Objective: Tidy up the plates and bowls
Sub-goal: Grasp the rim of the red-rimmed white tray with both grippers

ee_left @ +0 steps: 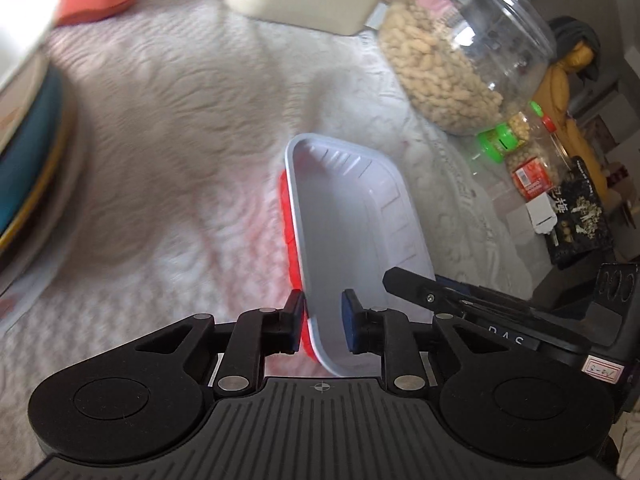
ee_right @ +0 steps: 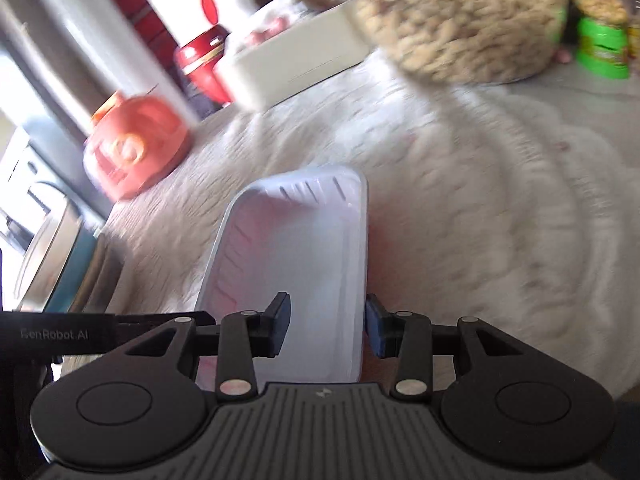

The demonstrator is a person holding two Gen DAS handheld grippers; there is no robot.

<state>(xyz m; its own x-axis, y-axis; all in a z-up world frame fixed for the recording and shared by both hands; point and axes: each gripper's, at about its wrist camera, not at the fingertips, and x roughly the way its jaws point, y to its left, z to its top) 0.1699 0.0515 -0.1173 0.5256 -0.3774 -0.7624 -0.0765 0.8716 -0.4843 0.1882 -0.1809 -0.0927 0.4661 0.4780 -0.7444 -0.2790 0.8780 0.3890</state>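
Gripping one white tray (ee_left: 352,216) by opposite rims, two claws, left (ee_left: 323,322) and right (ee_right: 327,326).

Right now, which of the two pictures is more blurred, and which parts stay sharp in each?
Right wrist view: heavier motion blur, smearing the orange round pot and white quilted cloth; the white rectangular plastic tray stays fairly sharp. Left wrist view: milder blur on the cloth; the tray and clear peanut jar read clearly.
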